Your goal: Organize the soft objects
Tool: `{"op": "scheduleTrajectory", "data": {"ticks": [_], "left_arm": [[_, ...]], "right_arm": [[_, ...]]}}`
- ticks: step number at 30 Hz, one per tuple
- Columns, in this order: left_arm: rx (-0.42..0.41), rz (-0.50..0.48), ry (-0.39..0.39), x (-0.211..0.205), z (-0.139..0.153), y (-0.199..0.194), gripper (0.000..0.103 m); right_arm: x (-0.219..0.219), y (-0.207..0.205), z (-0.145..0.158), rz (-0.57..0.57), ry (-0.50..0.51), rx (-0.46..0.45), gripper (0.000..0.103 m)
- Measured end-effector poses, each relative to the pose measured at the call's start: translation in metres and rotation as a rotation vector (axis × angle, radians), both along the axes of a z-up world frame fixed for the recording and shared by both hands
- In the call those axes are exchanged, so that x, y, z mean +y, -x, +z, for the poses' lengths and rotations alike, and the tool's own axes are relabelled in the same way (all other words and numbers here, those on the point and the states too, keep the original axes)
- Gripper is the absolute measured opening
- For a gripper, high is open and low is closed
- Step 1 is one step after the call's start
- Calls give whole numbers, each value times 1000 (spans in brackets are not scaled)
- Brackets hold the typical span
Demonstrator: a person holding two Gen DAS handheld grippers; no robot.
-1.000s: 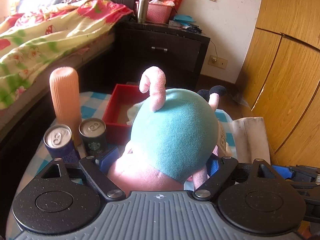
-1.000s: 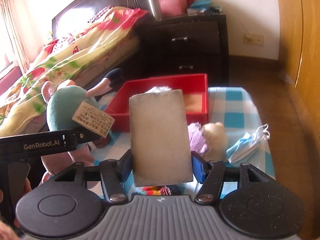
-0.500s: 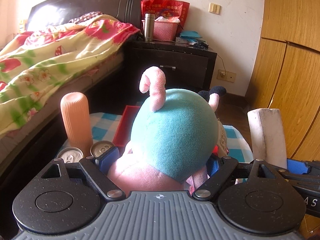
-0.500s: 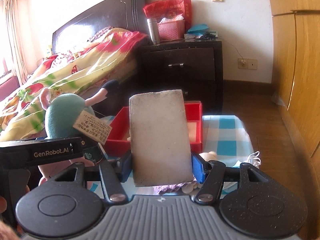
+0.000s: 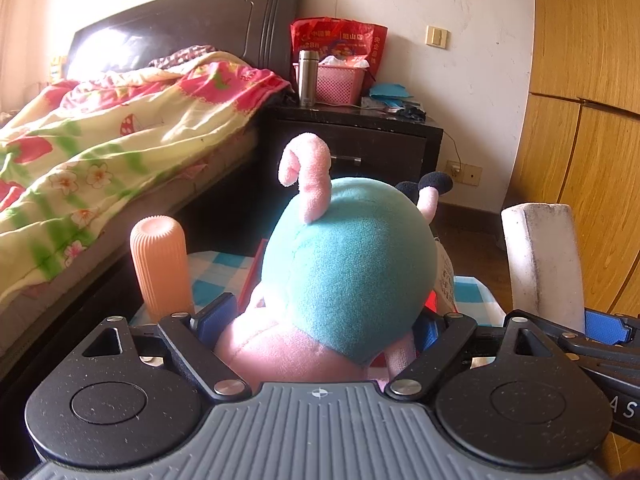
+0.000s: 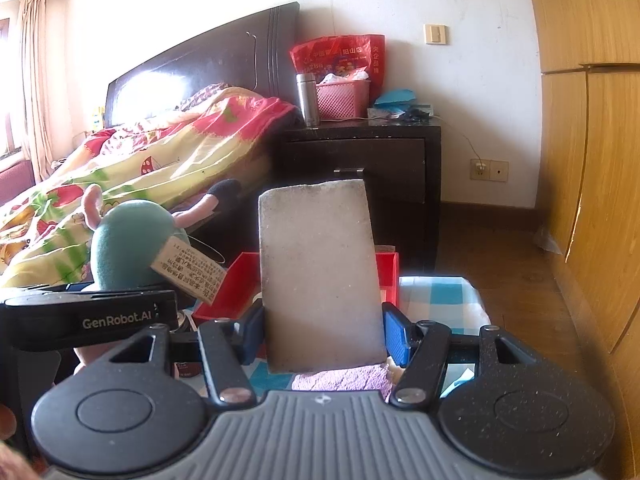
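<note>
A plush pig [image 5: 348,268] in a teal dress, with a curled pink tail, fills the left wrist view. My left gripper [image 5: 322,320] is shut on its pink body, jaws wide around it. In the right wrist view the plush [image 6: 128,240] shows at the left with its paper tag [image 6: 188,276]. My right gripper [image 6: 324,334] is shut on an upright grey-white sponge block [image 6: 320,280], blue pads against both sides. That sponge [image 5: 540,260] also stands at the right of the left wrist view. A red tray [image 6: 236,284] lies behind both, partly hidden.
A ribbed orange cylinder [image 5: 160,264] stands left of the plush on the blue checked cloth [image 6: 440,296]. A purple fluffy item [image 6: 344,378] lies under the sponge. A bed [image 5: 120,140] is at the left, a dark nightstand [image 5: 352,148] beyond, a wooden wardrobe [image 5: 580,160] at the right.
Both views have tipped upward, so the two cans and most of the tray dropped out of sight. The sponge rose into the left view. Both grips stayed the same.
</note>
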State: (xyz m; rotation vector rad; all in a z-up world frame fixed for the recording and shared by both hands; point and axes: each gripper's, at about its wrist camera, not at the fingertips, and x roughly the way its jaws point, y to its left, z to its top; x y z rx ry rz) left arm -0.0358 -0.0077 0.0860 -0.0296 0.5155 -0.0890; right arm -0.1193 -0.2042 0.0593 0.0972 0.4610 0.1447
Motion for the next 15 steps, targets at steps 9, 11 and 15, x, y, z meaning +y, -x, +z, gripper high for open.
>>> {"op": "scheduleTrajectory", "data": {"ticks": [9, 11, 15], "left_arm": [[-60, 20, -27, -4, 8, -3, 79], [-71, 21, -18, -3, 12, -5, 79], [-21, 10, -21, -3, 5, -16, 76]], "right_arm": [[0, -8, 7, -15, -11, -42, 37], [-1, -9, 8, -17, -13, -47, 37], [-1, -14, 8, -17, -8, -48, 37]]}}
